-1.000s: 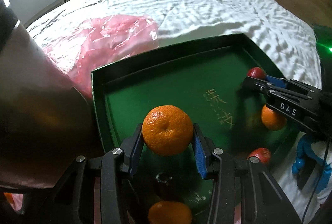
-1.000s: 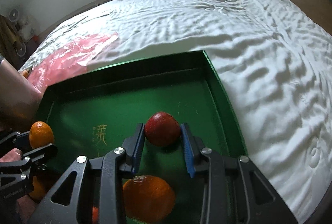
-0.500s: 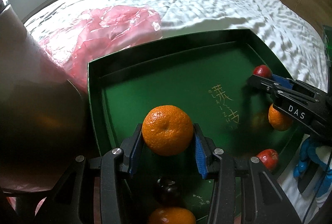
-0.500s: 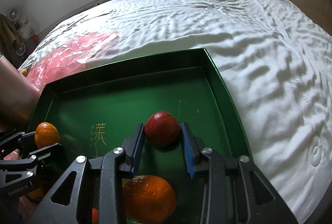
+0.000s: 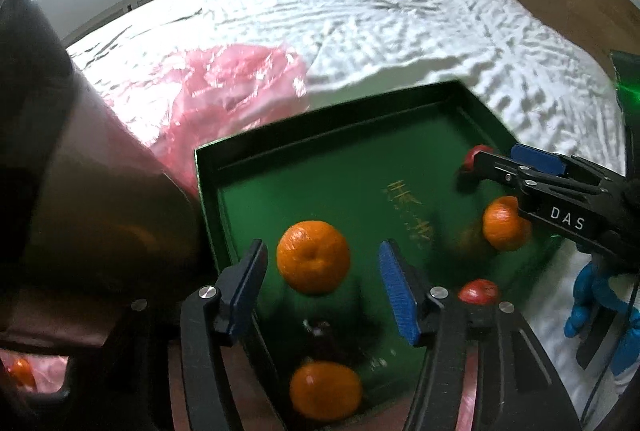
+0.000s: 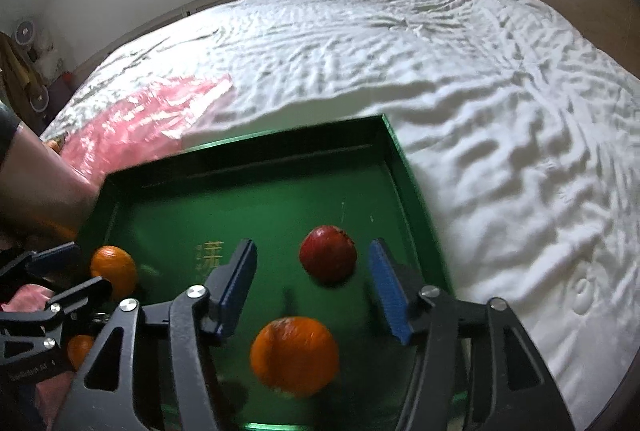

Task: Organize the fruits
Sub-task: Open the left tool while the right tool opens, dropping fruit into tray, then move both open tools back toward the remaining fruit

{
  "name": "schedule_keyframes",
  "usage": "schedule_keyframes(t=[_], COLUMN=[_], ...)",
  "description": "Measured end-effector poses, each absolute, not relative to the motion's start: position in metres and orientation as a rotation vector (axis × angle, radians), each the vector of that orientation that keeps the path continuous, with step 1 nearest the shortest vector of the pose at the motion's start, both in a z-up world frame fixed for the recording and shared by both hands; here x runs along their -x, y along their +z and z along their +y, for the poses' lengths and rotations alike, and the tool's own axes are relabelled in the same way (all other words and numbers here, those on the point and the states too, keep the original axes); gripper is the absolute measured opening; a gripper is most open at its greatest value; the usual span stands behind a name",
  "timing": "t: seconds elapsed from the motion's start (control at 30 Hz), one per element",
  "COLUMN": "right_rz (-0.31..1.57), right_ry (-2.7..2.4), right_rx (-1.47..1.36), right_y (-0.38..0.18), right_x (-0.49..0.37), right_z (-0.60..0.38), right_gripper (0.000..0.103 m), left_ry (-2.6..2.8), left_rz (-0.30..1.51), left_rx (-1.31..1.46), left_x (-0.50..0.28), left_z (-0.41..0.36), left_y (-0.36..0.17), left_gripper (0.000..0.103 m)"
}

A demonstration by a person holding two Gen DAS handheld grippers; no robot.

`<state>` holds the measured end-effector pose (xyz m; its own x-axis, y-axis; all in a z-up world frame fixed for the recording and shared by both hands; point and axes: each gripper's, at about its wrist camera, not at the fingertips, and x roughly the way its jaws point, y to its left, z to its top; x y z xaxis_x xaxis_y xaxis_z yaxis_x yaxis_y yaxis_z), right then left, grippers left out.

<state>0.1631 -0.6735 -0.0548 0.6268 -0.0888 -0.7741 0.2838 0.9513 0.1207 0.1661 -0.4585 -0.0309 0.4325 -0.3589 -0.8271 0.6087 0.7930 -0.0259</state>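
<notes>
1. Orange (image 5: 313, 257) sits in the green tray (image 5: 320, 151), loose between my left jaws (image 5: 320, 287), which have just spread.
2. Red fruit (image 6: 328, 254) likewise; right jaws (image 6: 314, 287) just opened wide.
3. Motion blur softens everything; tray's near edge is cut off.

Both claws have just been opened. The orange (image 5: 313, 257) is released from the left claw (image 5: 324, 287) and the red fruit (image 6: 328, 254) from the right claw (image 6: 314, 285); gaps are seen beside each fruit on the green tray (image 6: 396, 159).
</notes>
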Motion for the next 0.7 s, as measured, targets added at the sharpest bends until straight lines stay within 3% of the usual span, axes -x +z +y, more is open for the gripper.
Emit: schedule_keyframes(t=[0.7], right_rz=[0.769], right_ry=[-0.271], right_rx=[-0.406], right_y=[-0.005], right_x=[-0.034], right_z=[-0.632], right_gripper=[0.103], left_ry=[-0.612], left_rz=[0.813], left_rx=[-0.218], left_x=[-0.063], left_z=[-0.362], left_y=[0.028], left_gripper=[0.057])
